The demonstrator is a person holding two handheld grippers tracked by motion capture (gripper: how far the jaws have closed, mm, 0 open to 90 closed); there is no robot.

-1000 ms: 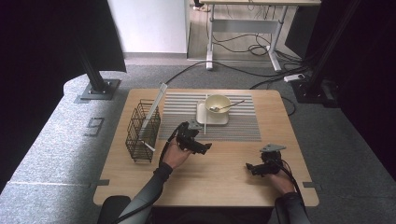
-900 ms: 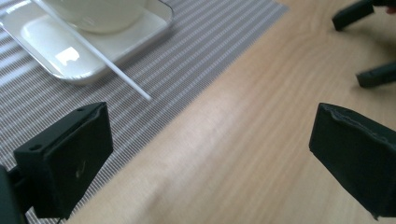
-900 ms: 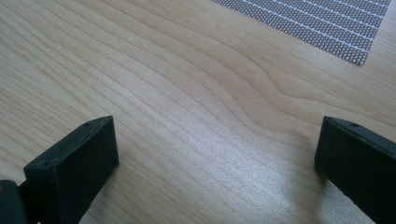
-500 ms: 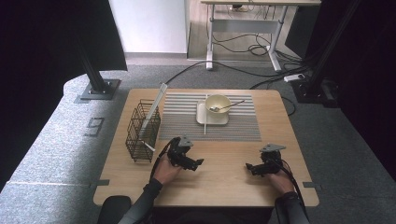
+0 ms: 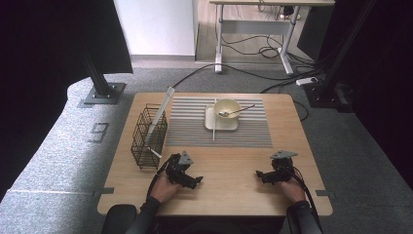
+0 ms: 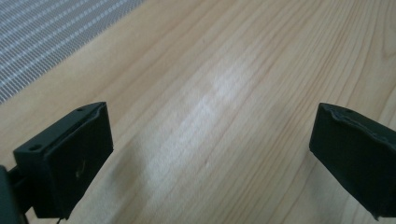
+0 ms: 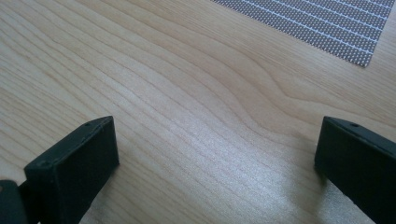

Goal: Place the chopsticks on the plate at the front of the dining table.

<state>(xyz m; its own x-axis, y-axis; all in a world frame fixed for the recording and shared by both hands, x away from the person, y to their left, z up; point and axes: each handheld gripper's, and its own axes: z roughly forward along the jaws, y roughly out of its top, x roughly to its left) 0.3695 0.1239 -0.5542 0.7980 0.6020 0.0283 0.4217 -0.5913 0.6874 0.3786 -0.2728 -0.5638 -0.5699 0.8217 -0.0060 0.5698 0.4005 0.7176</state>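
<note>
We see a wooden desk (image 5: 229, 195) with a grey striped mat (image 5: 195, 131) on its far half. The mat probably marks the working area, so the dishes stay on it. At the left edge of the mat stands a black wire rack (image 5: 148, 136), and a long flat white piece (image 5: 160, 114) leans in it; the rack holds it upright so that it takes little space. On the mat, well apart from our hands, a square white plate (image 5: 212, 122) carries a cream bowl (image 5: 227, 108), and a spoon (image 5: 238, 110) rests in the bowl with the handle over the rim. A thin white stick (image 5: 214, 122) lies across the plate's left side.

Both grippers rest low on the bare wood near our edge. The left gripper (image 5: 192, 181) has its jaws spread wide with nothing between them, and the right gripper (image 5: 260, 174) has the same. We judge this is a resting pose, because they are close to nothing.
</note>
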